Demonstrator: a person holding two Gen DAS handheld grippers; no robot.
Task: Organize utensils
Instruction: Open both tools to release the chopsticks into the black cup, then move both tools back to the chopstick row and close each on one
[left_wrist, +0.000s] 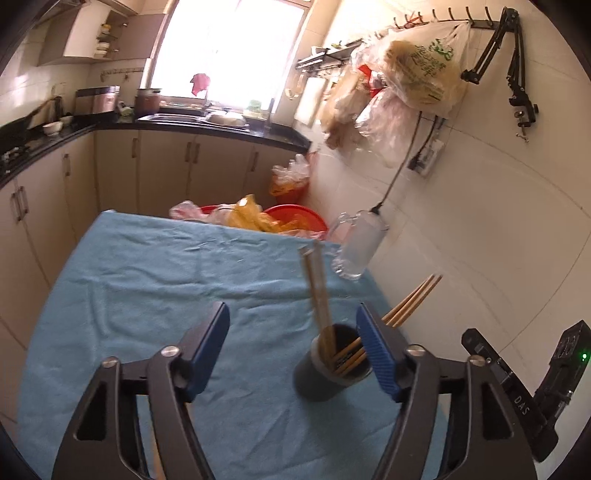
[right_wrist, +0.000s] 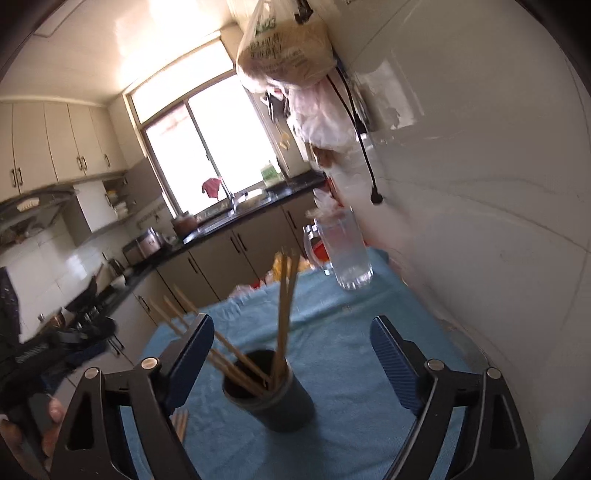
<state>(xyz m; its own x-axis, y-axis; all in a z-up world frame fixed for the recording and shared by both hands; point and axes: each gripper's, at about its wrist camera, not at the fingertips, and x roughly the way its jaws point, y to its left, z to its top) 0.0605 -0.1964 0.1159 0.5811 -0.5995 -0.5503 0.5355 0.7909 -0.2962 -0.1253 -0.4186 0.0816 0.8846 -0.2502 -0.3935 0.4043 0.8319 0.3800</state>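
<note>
A dark cylindrical holder (left_wrist: 325, 373) stands on the blue cloth (left_wrist: 147, 288) and holds several wooden chopsticks (left_wrist: 318, 288). My left gripper (left_wrist: 293, 328) is open and empty, its right finger just beside the holder's rim. In the right wrist view the same holder (right_wrist: 273, 395) with chopsticks (right_wrist: 284, 314) stands between my open, empty right gripper's (right_wrist: 291, 339) fingers, slightly below them. More chopsticks (right_wrist: 181, 424) lie on the cloth under the right gripper's left finger.
A clear glass mug (left_wrist: 356, 245) stands at the table's far right corner by the tiled wall; it also shows in the right wrist view (right_wrist: 345, 251). Red basins with plastic bags (left_wrist: 258, 216) sit beyond the table. Bags hang on the wall (left_wrist: 417, 74). Kitchen counter (left_wrist: 184, 125) behind.
</note>
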